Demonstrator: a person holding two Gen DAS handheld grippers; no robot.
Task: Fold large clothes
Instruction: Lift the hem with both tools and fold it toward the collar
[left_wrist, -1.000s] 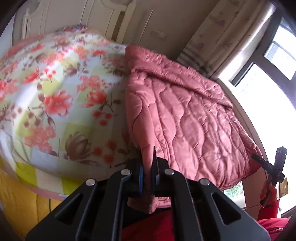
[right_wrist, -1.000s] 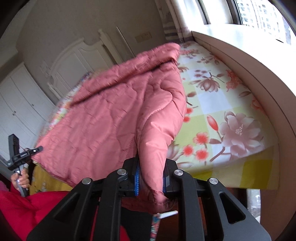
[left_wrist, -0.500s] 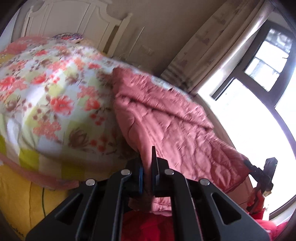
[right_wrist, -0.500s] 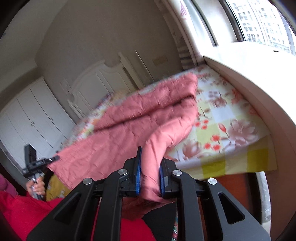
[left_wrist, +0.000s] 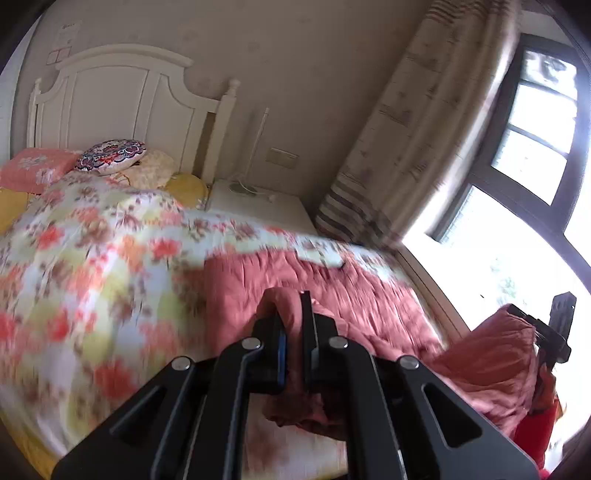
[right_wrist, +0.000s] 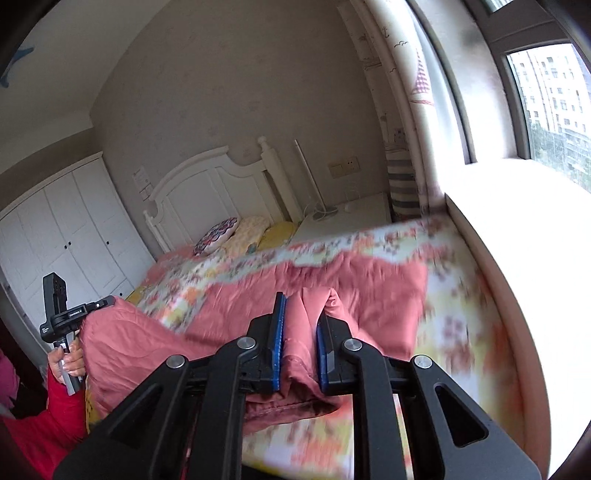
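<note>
A large pink quilted garment (left_wrist: 343, 299) lies spread across the floral bedspread (left_wrist: 85, 266), its near edge lifted off the bed. My left gripper (left_wrist: 293, 325) is shut on one bunched corner of it. My right gripper (right_wrist: 300, 325) is shut on the other corner, and the garment (right_wrist: 332, 284) stretches from it across the bed. Each gripper shows in the other's view: the right one (left_wrist: 546, 332) at far right, the left one (right_wrist: 85, 310) at far left, both with pink cloth pinched. The views are motion-blurred.
A white headboard (left_wrist: 122, 107) and several pillows (left_wrist: 110, 157) are at the bed's far end. A white nightstand (left_wrist: 255, 203) stands beside it, by a curtain (left_wrist: 417, 140). A window ledge (right_wrist: 524, 236) runs along the bed's right side. White wardrobes (right_wrist: 62, 236) stand on the left.
Both grippers have swung upward and back with the garment's corners held. The garment, earlier hanging bunched close to the cameras, now lies lower and flatter across the bed.
</note>
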